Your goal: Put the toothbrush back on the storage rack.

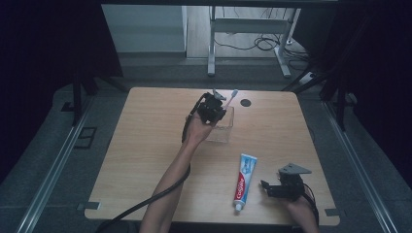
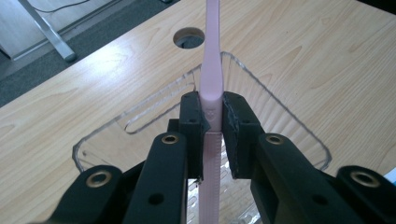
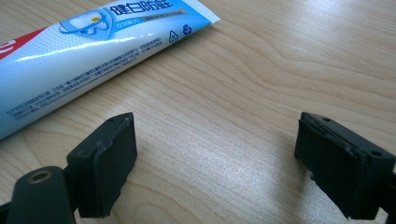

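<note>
Right gripper sits low near the table's near-right corner, jaws spread wide, nothing between them, just bare wood in the right gripper view. Toothpaste tube lies flat on the table just left of it, cap end toward the near edge, crimped end pointing to the far edge; tube and right gripper are close but apart. In the right gripper view the tube runs across the upper left, clear of both pads. Left gripper is clamped on a pink toothbrush, pads pressing the handle from both sides. Brush stands roughly upright, head end sticking out above the gripper toward the far edge. Below it is a clear plastic box, roughly mid-table toward the far edge; brush's lower end hangs over the open box. Can't tell whether it touches the bottom. Round cable hole in the tabletop is just past the box near the far edge.
</note>
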A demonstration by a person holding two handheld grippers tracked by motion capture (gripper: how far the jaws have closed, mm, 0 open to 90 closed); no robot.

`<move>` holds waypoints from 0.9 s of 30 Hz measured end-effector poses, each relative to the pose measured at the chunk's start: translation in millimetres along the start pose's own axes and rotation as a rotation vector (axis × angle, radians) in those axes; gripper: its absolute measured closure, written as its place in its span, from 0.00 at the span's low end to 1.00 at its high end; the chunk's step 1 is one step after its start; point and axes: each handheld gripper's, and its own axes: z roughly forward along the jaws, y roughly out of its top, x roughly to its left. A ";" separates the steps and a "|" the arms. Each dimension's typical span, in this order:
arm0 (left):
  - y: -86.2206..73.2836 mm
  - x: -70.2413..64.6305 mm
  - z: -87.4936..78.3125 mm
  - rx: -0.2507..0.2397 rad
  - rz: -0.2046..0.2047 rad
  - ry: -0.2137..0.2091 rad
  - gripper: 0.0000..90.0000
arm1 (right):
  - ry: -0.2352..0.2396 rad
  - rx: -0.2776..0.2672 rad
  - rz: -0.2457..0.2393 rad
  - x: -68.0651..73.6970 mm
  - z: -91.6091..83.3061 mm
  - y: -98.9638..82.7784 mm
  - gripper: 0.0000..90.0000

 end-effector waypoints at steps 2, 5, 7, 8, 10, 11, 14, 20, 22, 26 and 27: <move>-1.1 0.3 -0.7 -0.001 -0.002 -0.001 0.88 | 0.000 0.000 0.000 0.0 0.0 0.0 0.14; -1.5 0.3 -1.8 0.000 0.002 0.001 0.88 | 0.000 0.000 0.000 0.0 0.0 0.0 0.14; -1.8 0.2 -2.4 0.000 0.006 0.002 0.88 | 0.000 0.000 0.000 0.0 0.0 0.0 0.14; -2.1 0.1 -2.4 0.000 0.005 0.003 0.88 | 0.000 0.000 0.000 0.0 0.0 0.0 0.14; -3.1 -0.1 -2.6 0.004 0.010 0.006 0.88 | 0.000 0.001 0.001 0.1 0.0 0.0 0.14; -3.8 -0.7 -2.2 0.008 0.014 0.006 0.88 | 0.000 0.000 0.000 0.0 0.0 0.0 0.14; -5.9 -3.0 -0.8 0.028 0.039 0.021 0.87 | -0.001 0.000 0.000 0.1 0.0 0.0 0.14; -10.0 -2.4 2.6 0.063 0.043 0.020 0.87 | -0.001 0.001 -0.001 0.1 0.0 0.0 0.14; -11.2 -1.8 3.6 0.074 0.043 0.019 0.87 | -0.001 0.001 0.000 0.1 0.0 0.0 0.14; -13.7 -1.6 5.3 0.092 0.045 0.020 0.86 | -0.001 0.001 0.000 0.1 0.0 0.0 0.14; -14.1 -1.6 5.6 0.095 0.046 0.021 0.86 | -0.001 0.001 0.000 0.1 0.0 0.0 0.14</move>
